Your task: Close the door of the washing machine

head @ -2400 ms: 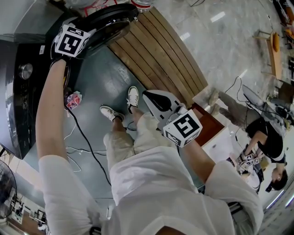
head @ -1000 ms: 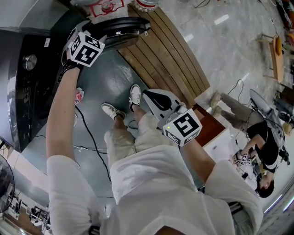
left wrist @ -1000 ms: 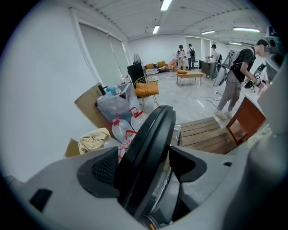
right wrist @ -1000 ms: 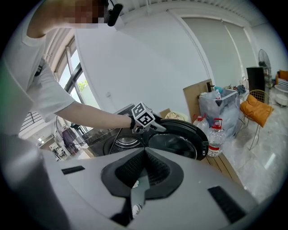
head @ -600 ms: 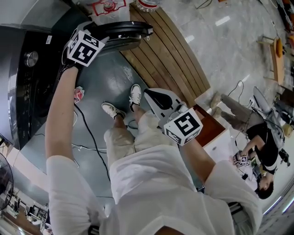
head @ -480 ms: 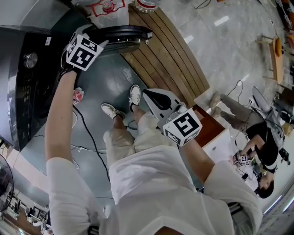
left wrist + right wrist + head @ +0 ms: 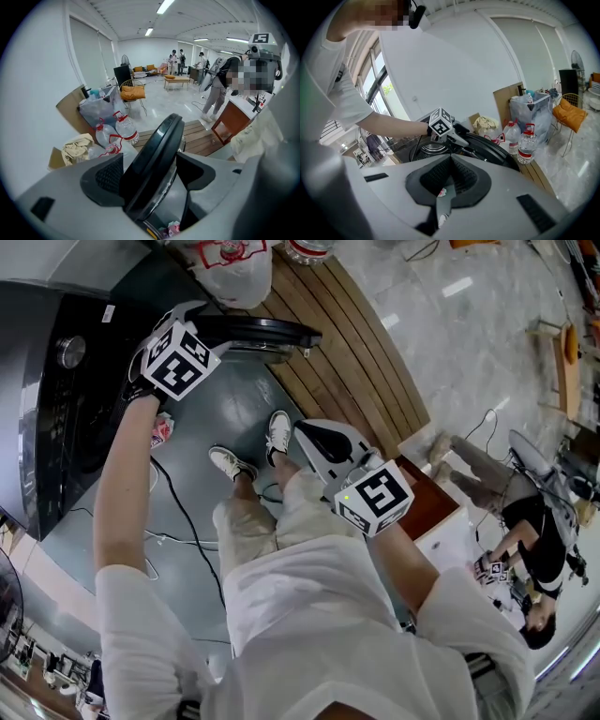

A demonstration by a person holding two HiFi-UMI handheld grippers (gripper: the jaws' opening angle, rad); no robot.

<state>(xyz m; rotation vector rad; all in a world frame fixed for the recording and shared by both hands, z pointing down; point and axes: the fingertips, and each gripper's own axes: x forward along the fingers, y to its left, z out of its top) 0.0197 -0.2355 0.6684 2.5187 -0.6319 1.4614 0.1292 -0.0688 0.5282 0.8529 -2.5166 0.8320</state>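
Grey floor (image 7: 214, 407) beside washing machine (image 7: 66, 399) | left gripper (image 7: 152, 173): jaws spread, straddling the open door (image 7: 267, 334) rim | right gripper (image 7: 449, 180): jaws clenched together, empty

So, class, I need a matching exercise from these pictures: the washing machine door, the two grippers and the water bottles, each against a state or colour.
1 washing machine door
2 left gripper
3 right gripper
4 water bottles

A jaws together, nothing between
B red caps
C standing open
D open jaws either side of the door's rim

Pairs: 1-C, 2-D, 3-A, 4-B
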